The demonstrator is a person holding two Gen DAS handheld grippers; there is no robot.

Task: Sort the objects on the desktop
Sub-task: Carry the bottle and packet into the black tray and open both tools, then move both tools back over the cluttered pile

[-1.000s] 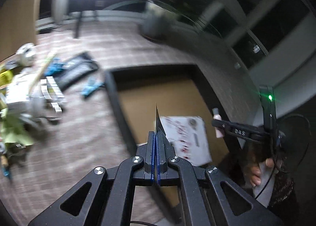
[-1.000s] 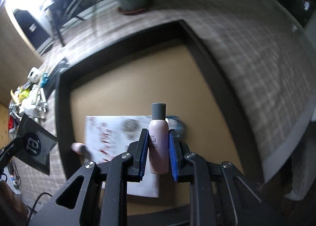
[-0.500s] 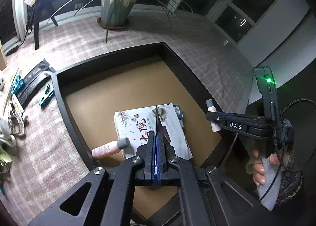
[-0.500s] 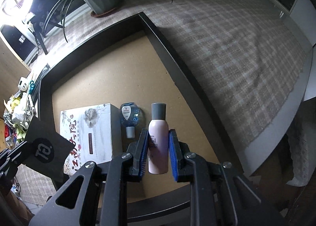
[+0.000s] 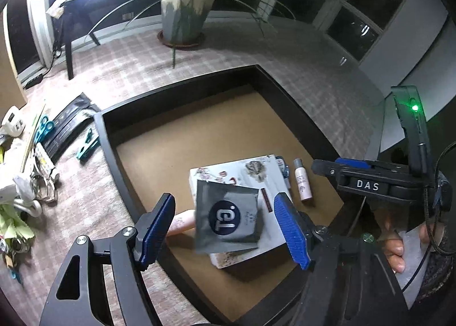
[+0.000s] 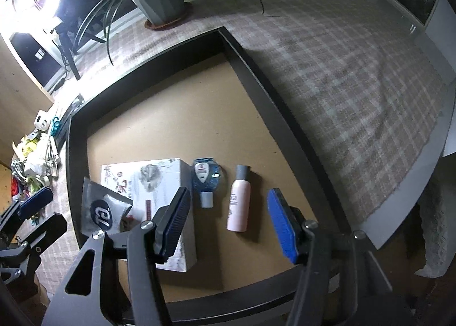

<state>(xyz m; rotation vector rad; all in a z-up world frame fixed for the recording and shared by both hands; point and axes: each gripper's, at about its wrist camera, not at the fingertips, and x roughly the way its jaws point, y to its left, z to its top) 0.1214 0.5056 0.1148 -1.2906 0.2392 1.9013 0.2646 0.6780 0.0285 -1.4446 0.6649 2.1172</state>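
- the left gripper [image 5: 225, 223] has jaws opening wide, blue ribbed pads apart; a flat, glossy grey foil sachet [image 5: 229, 216] with a round dark-blue logo sits between them, touching neither pad, tilted over the white box.
- the right gripper [image 6: 228, 220] is opening too, its blue textured pads clear of the pink bottle [image 6: 239, 202], which lies free on the tray floor between them.
- the pink bottle is a smooth cylinder with a grey cap; its long axis runs away from the right camera, cap pointing to the far side.
- just left of it lies a rounded, translucent blue bottle [image 6: 205, 179] with a grey nozzle pointing toward the camera.
- the white box [image 6: 151, 183] is a matte cardboard block printed with ink art, touching the blue bottle.
- a second pink tube [image 5: 182, 222] lies beside the box by the tray's left wall, partly hidden.
- the tray [image 6: 256, 75] is a black-rimmed rectangle with a brown fibreboard floor, on a woven checked tablecloth [image 6: 342, 69].
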